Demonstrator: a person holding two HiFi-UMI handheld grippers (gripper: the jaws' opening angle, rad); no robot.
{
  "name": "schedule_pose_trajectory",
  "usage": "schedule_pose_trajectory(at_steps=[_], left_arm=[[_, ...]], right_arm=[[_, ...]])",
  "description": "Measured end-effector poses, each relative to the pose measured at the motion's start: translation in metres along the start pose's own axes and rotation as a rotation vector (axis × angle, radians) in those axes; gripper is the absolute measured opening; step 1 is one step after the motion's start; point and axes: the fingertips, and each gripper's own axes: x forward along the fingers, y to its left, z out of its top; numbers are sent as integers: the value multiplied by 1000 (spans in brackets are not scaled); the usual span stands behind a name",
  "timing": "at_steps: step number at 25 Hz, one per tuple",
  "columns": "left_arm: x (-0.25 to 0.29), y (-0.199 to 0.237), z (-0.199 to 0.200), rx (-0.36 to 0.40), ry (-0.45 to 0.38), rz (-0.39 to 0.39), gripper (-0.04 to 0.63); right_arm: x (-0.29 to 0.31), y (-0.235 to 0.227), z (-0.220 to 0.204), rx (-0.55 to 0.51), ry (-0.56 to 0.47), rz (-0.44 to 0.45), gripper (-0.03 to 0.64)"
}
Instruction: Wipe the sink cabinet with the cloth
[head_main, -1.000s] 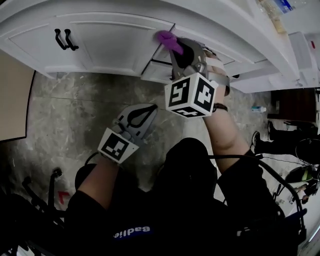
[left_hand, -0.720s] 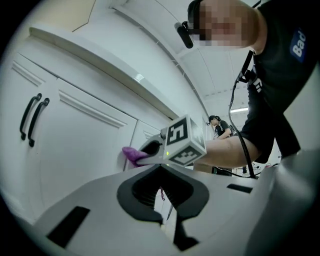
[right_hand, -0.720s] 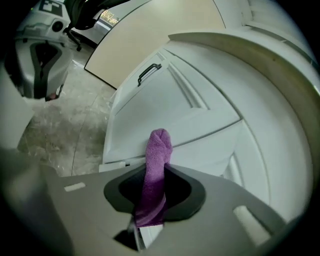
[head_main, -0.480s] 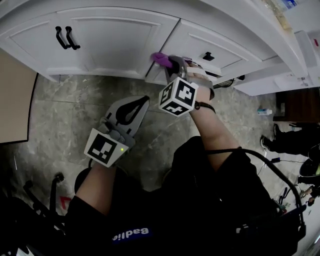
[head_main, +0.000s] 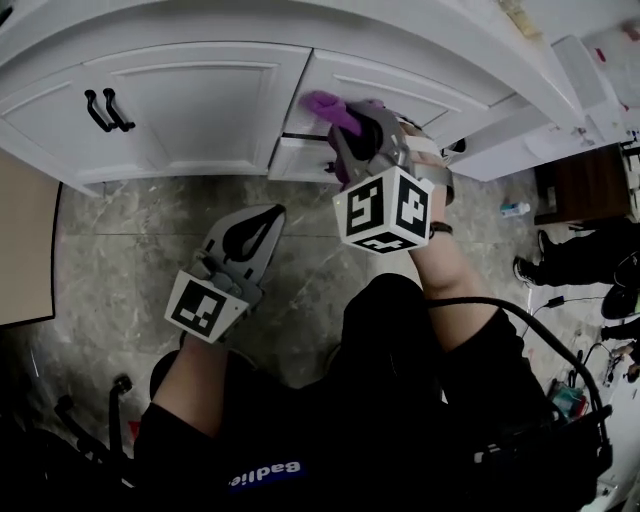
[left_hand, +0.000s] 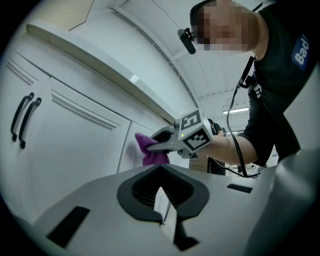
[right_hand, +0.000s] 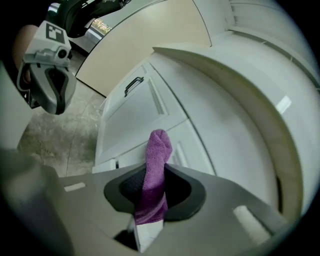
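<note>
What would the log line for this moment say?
right gripper: shut on cloth | cloth: at cabinet | left gripper: shut, empty

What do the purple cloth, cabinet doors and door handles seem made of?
The cloth looks like soft, napped fabric, perhaps microfibre: fuzzy surface, limp fold. The cabinet doors seem white-painted wood or board, smooth with a slight sheen. The handles look like matte black metal, though uncertain.

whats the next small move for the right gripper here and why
Probably drag the right gripper leftward across the cabinet door: its jaws are shut on the purple cloth, whose tip sits by the seam at that door's right edge.
</note>
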Motion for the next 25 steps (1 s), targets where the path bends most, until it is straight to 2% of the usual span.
schedule_pose_trajectory(at_steps=[4, 8, 10, 15, 19, 25], left_arm=[[11, 0, -3, -4, 2, -17, -9], [23, -7, -6, 3, 9, -46, -9], [26, -8, -10, -3, 20, -54, -9], [30, -6, -13, -18, 24, -51, -9], [31, -6, -14, -14, 24, -56, -9], [33, -9, -17, -13, 29, -66, -9]], right_arm=[[-29, -62, 3, -34, -1, -139, 73], [-26, -76, -6, -65, 21, -173, 72], [-19, -64, -12, -79, 32, -176, 74], [12, -15, -42, -64, 111, -76, 74], [30, 14, -53, -110, 131, -76, 74], [49, 48, -72, -119, 156, -20, 74]])
